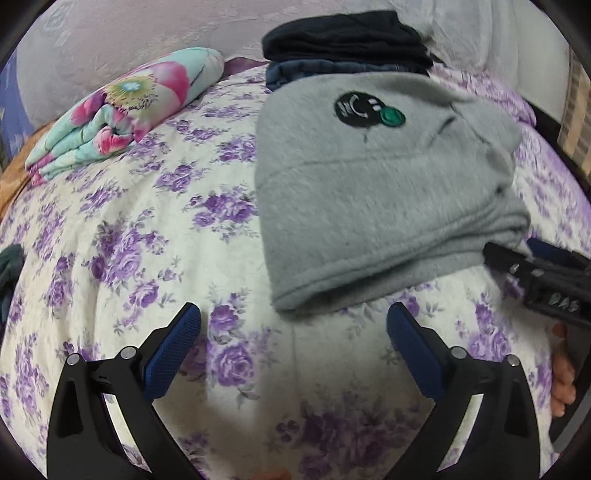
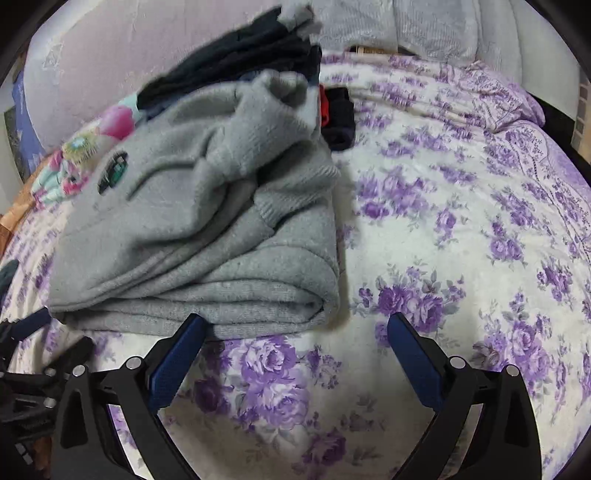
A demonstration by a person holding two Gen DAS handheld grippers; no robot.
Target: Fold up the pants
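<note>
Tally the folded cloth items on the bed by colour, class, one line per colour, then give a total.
Grey: 1, the pants
Dark: 2, the black garment and the denim under it
Floral: 1, the blanket
Black and red: 1, the small bundle
Total: 5

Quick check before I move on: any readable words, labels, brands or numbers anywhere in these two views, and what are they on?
No text reads clearly in either view.
Black round patch on the folded grey pants: pale marks, no legible letters.
Green button-like badge beside it: no legible marking.
Same patch in the right wrist view: blurred, unreadable.
Floral bedspread and colourful folded cloth: pattern only, no writing.
</note>
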